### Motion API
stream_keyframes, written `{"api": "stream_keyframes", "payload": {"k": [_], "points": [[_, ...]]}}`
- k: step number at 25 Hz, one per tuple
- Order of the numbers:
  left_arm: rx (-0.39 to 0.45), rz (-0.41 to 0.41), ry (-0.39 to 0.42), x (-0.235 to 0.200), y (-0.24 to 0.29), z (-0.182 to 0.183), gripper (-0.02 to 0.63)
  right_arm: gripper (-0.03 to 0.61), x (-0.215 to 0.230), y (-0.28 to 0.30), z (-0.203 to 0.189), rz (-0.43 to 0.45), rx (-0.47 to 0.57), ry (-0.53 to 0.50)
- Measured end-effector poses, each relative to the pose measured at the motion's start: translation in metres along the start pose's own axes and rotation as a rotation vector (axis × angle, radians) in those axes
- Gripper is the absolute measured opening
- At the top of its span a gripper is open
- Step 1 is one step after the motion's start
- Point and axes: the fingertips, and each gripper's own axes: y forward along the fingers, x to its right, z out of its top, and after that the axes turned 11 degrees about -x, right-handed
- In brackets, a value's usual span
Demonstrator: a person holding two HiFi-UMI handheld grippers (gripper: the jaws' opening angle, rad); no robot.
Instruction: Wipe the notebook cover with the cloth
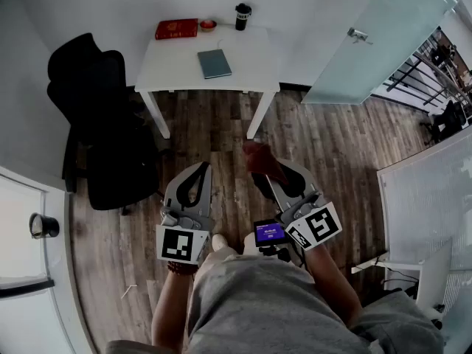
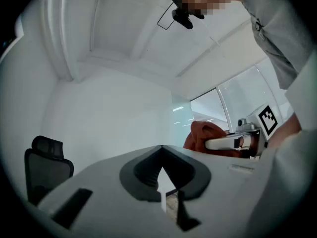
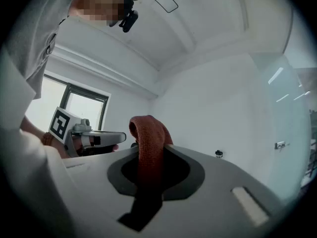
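Observation:
The grey-blue notebook (image 1: 214,63) lies flat on the white table (image 1: 177,68) far ahead of me, across the wooden floor. Both grippers are held near my body, well short of the table. My right gripper (image 1: 270,171) is shut on a rust-red cloth (image 1: 259,159); the cloth (image 3: 149,139) bulges above the closed jaws and hangs down through them. My left gripper (image 1: 200,168) is shut with nothing in it, its jaws meeting in a point (image 2: 161,148). In the left gripper view the cloth (image 2: 204,133) shows to the right.
A red book (image 1: 176,29), a small red bowl (image 1: 208,25) and a black cup (image 1: 243,16) stand along the table's far edge. A black office chair (image 1: 96,116) is left of the table. A glass door (image 1: 369,43) stands at the right.

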Motion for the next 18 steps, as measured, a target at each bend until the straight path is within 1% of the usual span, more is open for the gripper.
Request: {"api": "stream_keyframes", "payload": {"k": [5, 9, 14, 18], "points": [[-0.018, -0.006, 0.004, 0.003, 0.011, -0.006, -0.009, 0.068, 0.003, 0.004, -0.006, 0.075, 0.002, 0.034], [-0.037, -0.009, 0.012, 0.006, 0.026, -0.012, -0.008, 0.071, 0.015, 0.01, -0.017, 0.09, -0.019, 0.048], [-0.07, 0.012, 0.018, -0.002, 0.056, -0.02, -0.008, 0.071, 0.045, 0.03, -0.021, 0.114, 0.001, 0.08], [-0.084, 0.027, 0.025, -0.013, 0.089, -0.024, -0.009, 0.071, 0.078, 0.054, -0.02, 0.133, 0.018, 0.084]]}}
